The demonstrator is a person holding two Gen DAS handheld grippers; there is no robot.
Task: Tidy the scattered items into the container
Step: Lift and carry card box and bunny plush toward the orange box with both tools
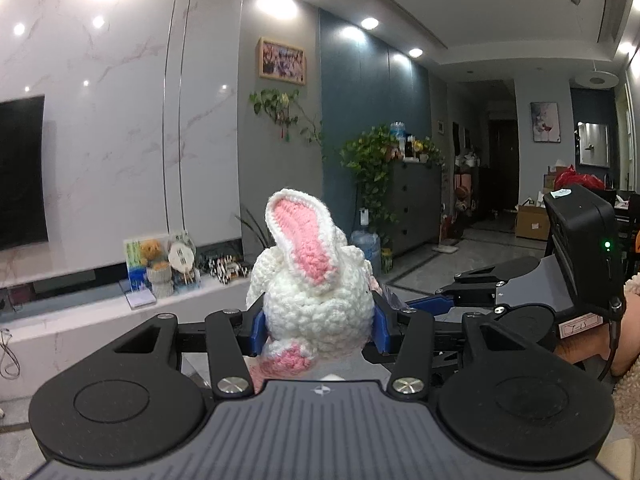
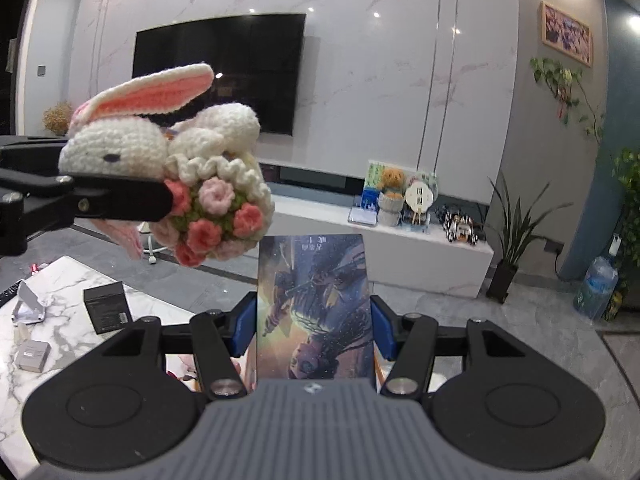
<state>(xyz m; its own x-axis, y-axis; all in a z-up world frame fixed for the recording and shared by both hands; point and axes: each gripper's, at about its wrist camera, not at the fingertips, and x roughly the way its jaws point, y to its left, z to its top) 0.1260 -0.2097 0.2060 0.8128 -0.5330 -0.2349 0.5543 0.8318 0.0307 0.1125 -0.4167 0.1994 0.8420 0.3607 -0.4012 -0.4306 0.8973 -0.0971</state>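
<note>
A white crocheted bunny (image 1: 316, 292) with pink-lined ears sits between the blue pads of my left gripper (image 1: 318, 326), which is shut on it and holds it up in the air. The right wrist view shows the same bunny (image 2: 160, 148) at the upper left, clutching a crocheted bouquet of pink flowers, with my left gripper's black finger (image 2: 116, 200) across it. My right gripper (image 2: 314, 324) is shut on an upright card or thin box (image 2: 316, 308) printed with a dark blue fantasy picture. No container shows in either view.
A marble table (image 2: 60, 280) at lower left carries a black box (image 2: 107, 307), a small grey box (image 2: 34, 356) and a folded white thing (image 2: 28, 304). Beyond stand a white TV bench (image 2: 400, 240) with a teddy bear (image 2: 390, 196), a television (image 2: 218, 72), plants and a water bottle (image 2: 596, 288).
</note>
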